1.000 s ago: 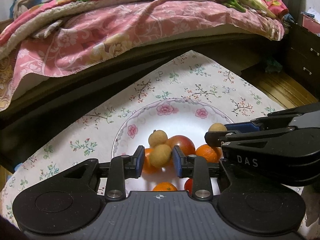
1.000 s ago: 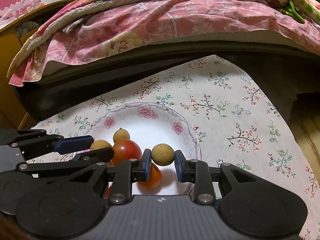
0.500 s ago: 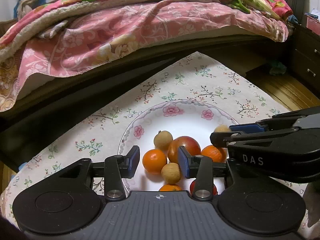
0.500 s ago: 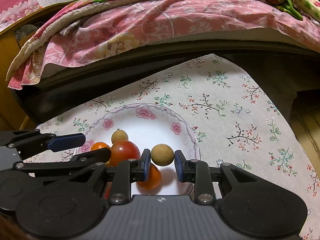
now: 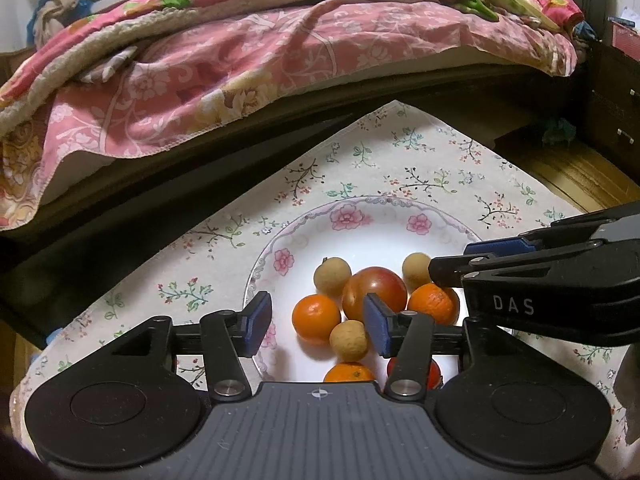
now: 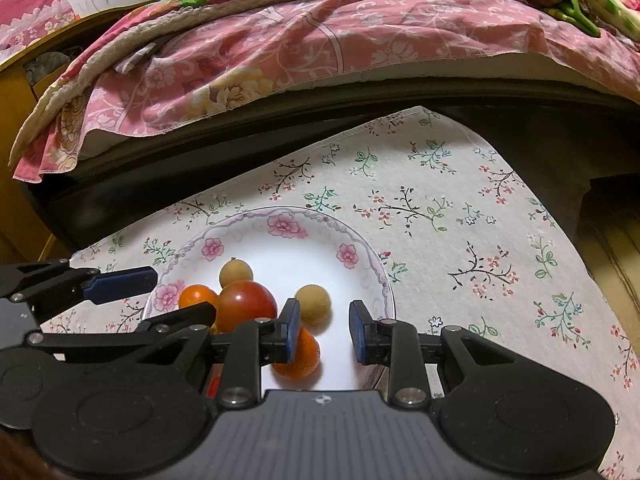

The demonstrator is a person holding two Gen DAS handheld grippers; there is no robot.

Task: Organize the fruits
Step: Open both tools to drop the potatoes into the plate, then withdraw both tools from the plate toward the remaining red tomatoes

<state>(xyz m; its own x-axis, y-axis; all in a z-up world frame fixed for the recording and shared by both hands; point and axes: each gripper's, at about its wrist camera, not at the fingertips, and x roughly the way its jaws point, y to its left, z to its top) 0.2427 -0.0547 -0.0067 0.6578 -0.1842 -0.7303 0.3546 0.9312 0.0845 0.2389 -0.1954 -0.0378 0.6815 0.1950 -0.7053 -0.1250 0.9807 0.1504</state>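
Observation:
A white flowered plate (image 5: 360, 202) holds several fruits: a red tomato (image 5: 376, 292), oranges (image 5: 316, 318) and tan longans (image 5: 332, 278). My left gripper (image 5: 317, 322) hangs open just above the plate's near side, and a loose longan (image 5: 348, 340) lies below its jaws. In the right wrist view, my right gripper (image 6: 325, 331) is open over the plate (image 6: 256, 214). A slightly blurred longan (image 6: 313, 300) sits free just ahead of its jaws, above an orange (image 6: 298, 356) and next to the tomato (image 6: 246, 306). Each gripper's fingers (image 5: 496, 246) show at the edge of the other's view.
The plate rests on a floral cloth (image 5: 400, 160) that has bare room to the right (image 6: 480, 220). A dark bed frame (image 5: 160, 200) with a pink quilt (image 5: 280, 60) runs behind it. Wooden floor (image 5: 580, 176) and a dark cabinet (image 5: 616, 100) are at far right.
The left gripper opened and dropped its longan onto the plate, then spread wider. The right gripper, shut on a longan before, has just opened and let it go.

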